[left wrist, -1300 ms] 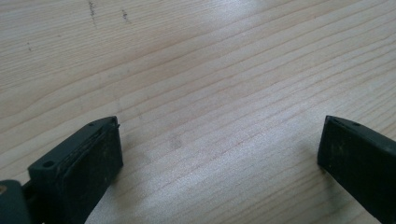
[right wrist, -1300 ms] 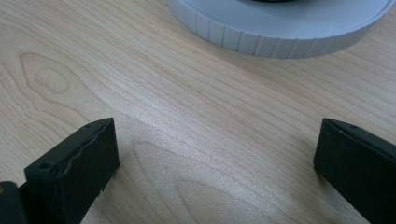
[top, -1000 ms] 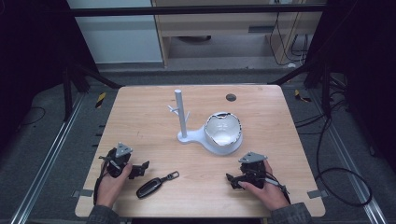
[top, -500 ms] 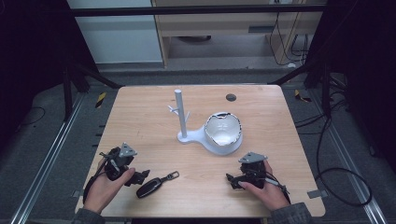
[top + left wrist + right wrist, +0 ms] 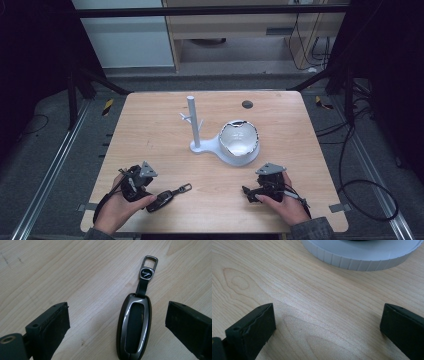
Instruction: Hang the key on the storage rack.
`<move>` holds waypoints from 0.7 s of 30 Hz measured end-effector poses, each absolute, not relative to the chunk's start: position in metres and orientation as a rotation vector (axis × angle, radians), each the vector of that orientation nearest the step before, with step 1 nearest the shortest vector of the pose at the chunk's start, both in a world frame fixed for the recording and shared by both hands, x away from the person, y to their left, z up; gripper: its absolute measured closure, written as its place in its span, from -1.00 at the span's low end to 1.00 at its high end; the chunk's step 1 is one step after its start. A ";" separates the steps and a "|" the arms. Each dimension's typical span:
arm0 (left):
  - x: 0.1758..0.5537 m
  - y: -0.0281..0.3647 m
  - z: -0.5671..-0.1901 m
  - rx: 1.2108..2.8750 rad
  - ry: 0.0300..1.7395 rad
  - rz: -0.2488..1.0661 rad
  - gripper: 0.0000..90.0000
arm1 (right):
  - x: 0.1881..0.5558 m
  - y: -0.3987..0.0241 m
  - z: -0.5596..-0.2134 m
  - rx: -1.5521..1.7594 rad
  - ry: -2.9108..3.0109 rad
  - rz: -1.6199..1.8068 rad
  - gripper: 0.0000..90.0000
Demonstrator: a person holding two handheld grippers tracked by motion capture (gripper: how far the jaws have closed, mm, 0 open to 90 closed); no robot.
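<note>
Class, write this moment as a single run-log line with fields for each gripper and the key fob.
left gripper: open, fingers straddling key fob | key fob: flat on table, ungrasped | right gripper: open, holding nothing

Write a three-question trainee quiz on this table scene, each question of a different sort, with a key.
1. True or false: the left gripper has its jaws shut on the key fob.
2. Multiple choice: the white bowl sits A) on the stand's base B) beside the right gripper C) on the floor.
3. Fill in: the key fob's metal loop points ____ from the left gripper.

Key: 1 false, the jaws stand apart on either side of it. 2 A. 3 away.
</note>
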State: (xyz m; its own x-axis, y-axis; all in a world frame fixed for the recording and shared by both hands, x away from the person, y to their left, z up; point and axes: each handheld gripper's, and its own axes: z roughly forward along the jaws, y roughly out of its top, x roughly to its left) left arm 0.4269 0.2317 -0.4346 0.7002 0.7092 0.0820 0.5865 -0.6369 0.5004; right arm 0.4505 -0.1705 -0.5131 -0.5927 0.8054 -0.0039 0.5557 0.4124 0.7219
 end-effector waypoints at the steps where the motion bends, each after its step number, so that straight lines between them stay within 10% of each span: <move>1: 0.427 0.231 -0.436 2.470 1.003 0.373 -0.89 | 0.451 -0.170 -0.513 1.172 2.322 0.988 -0.99; 21: 0.439 0.206 -0.433 2.687 0.882 0.283 -0.88 | 0.450 -0.171 -0.513 1.164 2.324 0.986 -0.99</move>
